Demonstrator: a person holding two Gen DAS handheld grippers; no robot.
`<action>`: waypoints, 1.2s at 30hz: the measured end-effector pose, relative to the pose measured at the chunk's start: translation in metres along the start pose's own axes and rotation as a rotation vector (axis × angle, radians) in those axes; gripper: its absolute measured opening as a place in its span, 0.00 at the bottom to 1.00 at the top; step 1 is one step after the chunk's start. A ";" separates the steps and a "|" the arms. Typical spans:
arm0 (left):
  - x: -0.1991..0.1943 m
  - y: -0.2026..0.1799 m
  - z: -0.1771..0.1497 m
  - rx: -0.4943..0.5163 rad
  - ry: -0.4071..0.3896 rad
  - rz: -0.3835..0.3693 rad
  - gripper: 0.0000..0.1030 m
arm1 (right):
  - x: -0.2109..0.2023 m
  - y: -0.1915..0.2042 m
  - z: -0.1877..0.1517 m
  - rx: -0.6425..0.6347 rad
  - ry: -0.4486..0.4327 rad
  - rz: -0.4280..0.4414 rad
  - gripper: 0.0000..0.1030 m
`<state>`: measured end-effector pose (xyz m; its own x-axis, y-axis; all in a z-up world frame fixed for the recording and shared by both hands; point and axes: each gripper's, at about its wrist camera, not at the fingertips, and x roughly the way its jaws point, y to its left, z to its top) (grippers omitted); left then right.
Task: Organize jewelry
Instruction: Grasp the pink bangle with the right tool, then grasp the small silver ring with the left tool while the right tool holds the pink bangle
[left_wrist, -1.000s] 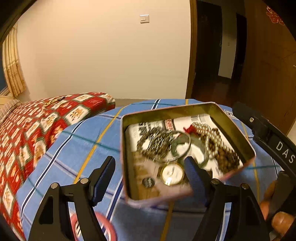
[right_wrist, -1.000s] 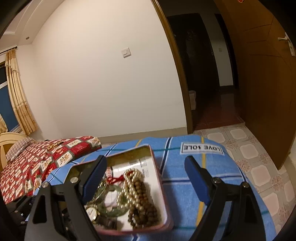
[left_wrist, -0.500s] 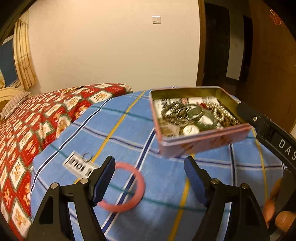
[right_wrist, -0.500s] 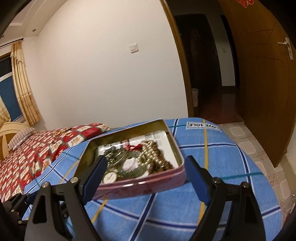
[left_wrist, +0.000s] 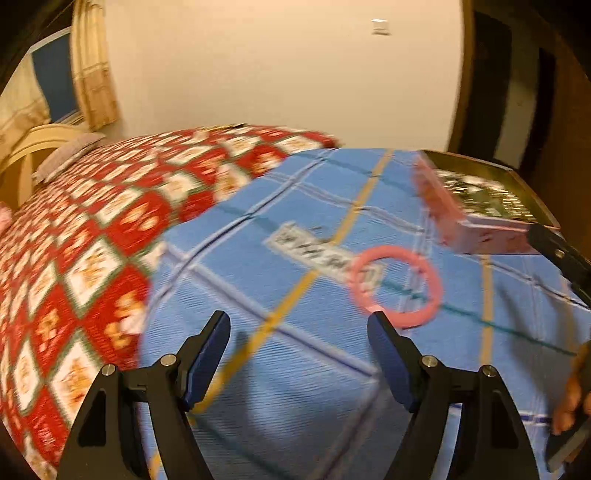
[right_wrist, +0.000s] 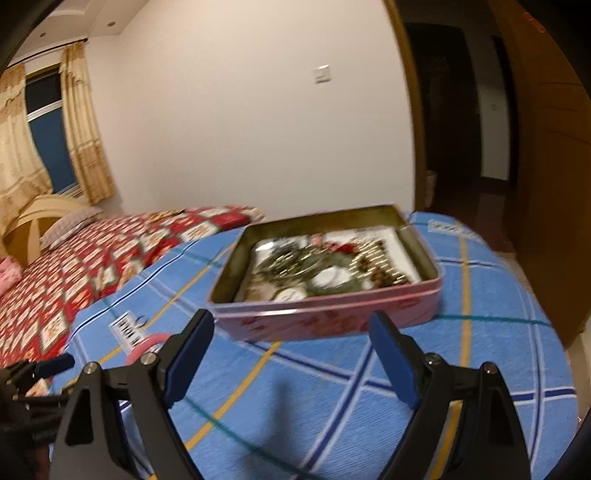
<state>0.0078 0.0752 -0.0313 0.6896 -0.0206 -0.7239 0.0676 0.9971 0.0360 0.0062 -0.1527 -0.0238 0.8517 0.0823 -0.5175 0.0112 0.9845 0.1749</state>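
Observation:
A pink tin (right_wrist: 388, 308) lies on the blue plaid bedspread (right_wrist: 332, 387), holding several bead bracelets, bangles and a watch. In the left wrist view the tin (left_wrist: 476, 230) shows at the right edge, blurred. A pink bangle (left_wrist: 397, 286) lies flat on the spread, just beyond my left gripper's right finger. My left gripper (left_wrist: 299, 334) hangs open over bare cloth with nothing between its fingers. My right gripper (right_wrist: 291, 338) stands open in front of the tin's near wall, apart from it. The bangle (right_wrist: 146, 345) peeks out beside the right gripper's left finger.
A red patterned quilt (left_wrist: 92, 240) covers the bed to the left, with a pillow and headboard (right_wrist: 44, 218) behind. A white label (left_wrist: 325, 254) is sewn on the spread, and a small ring (right_wrist: 141, 320) lies by it. A doorway and wooden door (right_wrist: 535, 166) are at right.
My left gripper has swung left, away from over the tin, so the pink bangle and bare spread now lie ahead. My right gripper has drawn back and turned; the tin now sits beyond its fingers.

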 end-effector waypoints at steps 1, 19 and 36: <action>0.002 0.006 0.000 -0.009 0.002 0.014 0.74 | 0.002 0.004 -0.002 -0.008 0.018 0.018 0.85; 0.011 0.061 0.001 -0.114 0.000 0.127 0.74 | 0.086 0.137 -0.027 -0.338 0.363 0.133 0.85; 0.028 0.031 0.032 -0.060 -0.008 -0.061 0.74 | 0.050 0.100 -0.021 -0.261 0.241 0.166 0.81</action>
<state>0.0528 0.1033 -0.0282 0.6910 -0.0818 -0.7182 0.0668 0.9965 -0.0493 0.0389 -0.0467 -0.0493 0.6825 0.2474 -0.6877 -0.2767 0.9584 0.0701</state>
